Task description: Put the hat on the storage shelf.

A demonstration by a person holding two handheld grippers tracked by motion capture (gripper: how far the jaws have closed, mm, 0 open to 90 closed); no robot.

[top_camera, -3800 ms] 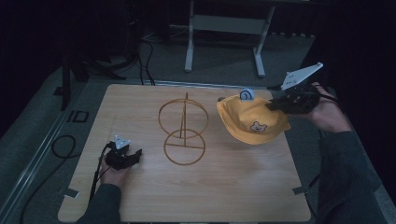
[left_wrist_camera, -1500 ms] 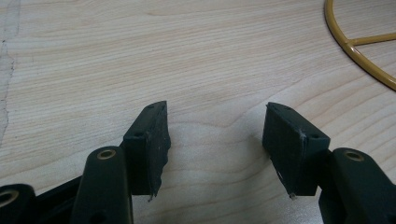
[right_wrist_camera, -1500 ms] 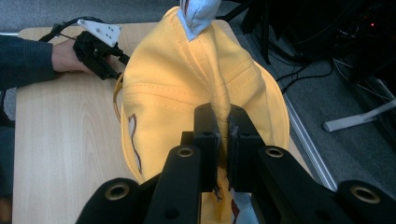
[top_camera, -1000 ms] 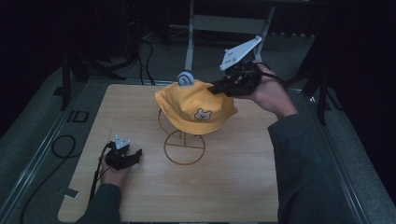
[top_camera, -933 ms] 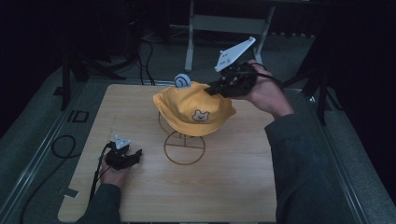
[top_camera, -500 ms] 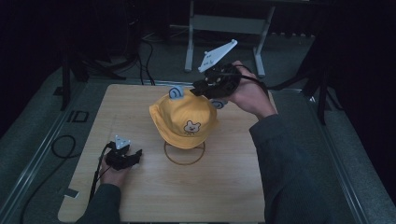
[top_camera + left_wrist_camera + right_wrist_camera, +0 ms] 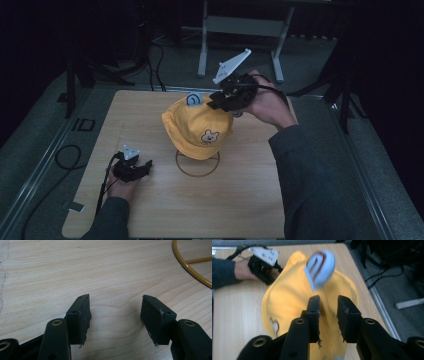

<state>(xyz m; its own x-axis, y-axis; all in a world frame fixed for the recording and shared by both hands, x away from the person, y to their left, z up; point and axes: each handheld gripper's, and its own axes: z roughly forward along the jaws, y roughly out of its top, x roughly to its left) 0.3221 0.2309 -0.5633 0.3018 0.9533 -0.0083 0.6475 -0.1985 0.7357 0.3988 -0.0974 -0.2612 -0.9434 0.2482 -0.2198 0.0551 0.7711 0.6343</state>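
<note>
A yellow cap [image 7: 197, 127] with a small bear face and a blue-white ear [image 7: 193, 99] sits draped over a gold wire stand, whose base ring [image 7: 197, 169] shows under it. My right gripper [image 7: 216, 102] hovers at the cap's back edge. Its jaws have just been opening. In the right gripper view they [image 7: 329, 300] stand apart, with the cap [image 7: 287, 305] and its ear [image 7: 320, 268] below and beyond them, unpinched. My left gripper [image 7: 142, 167] rests on the table at the left, open [image 7: 115, 300] over bare wood, close to the ring [image 7: 190, 267].
The wooden table [image 7: 240, 200] has bare room at the front and right. A grey metal frame [image 7: 240, 25] stands on the floor behind it. Cables [image 7: 65, 155] trail along the table's left side.
My right gripper carried the cap from the table's right side over the stand and sank leftward with it. The cap now hangs on the stand and the jaws have parted. The left gripper stayed put.
</note>
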